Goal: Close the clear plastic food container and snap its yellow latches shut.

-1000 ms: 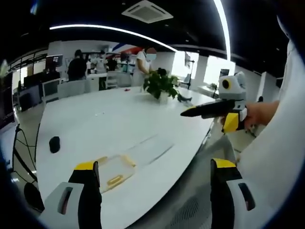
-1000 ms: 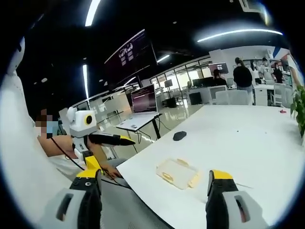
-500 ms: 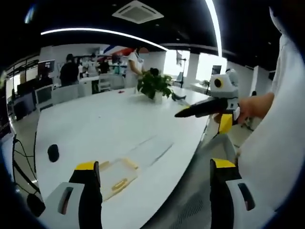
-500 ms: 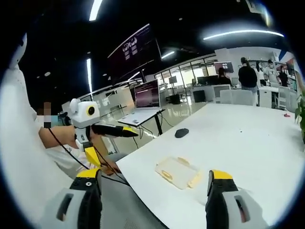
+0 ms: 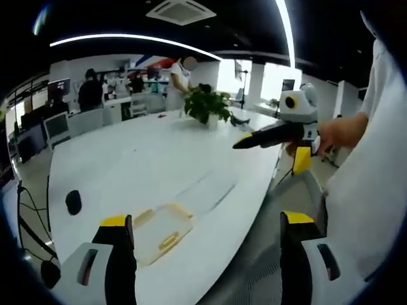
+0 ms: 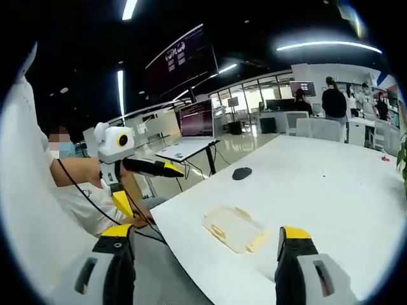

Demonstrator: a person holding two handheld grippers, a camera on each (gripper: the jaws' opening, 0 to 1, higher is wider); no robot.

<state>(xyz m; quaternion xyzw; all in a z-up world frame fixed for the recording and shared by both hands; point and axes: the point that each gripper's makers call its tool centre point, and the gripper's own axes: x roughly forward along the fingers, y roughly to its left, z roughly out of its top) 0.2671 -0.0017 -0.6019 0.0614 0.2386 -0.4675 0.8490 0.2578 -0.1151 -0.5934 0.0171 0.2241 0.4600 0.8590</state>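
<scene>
The clear plastic container (image 5: 160,230) with yellow latches lies flat near the near edge of the white table (image 5: 152,165), just ahead of my left jaw. In the right gripper view the same container (image 6: 234,229) sits between my jaws, further out. My left gripper (image 5: 202,254) is open and holds nothing; it hangs above the table's edge. My right gripper (image 6: 202,257) is open too, empty, short of the table. The right gripper (image 5: 280,130) comes into the left gripper view from the right, held in a hand. The left gripper (image 6: 137,164) appears in the right gripper view at the left.
A black mouse (image 5: 73,201) lies on the table left of the container, also the mouse (image 6: 241,173). A potted plant (image 5: 208,108) stands at the far end. People stand behind it. A laptop (image 6: 196,122) sits on a side desk. The person's white sleeve (image 5: 375,190) fills the right.
Both cameras have shifted slightly; the container now sits a little larger and closer in the left gripper view. The other gripper has lifted a bit in each view. Jaws unchanged.
</scene>
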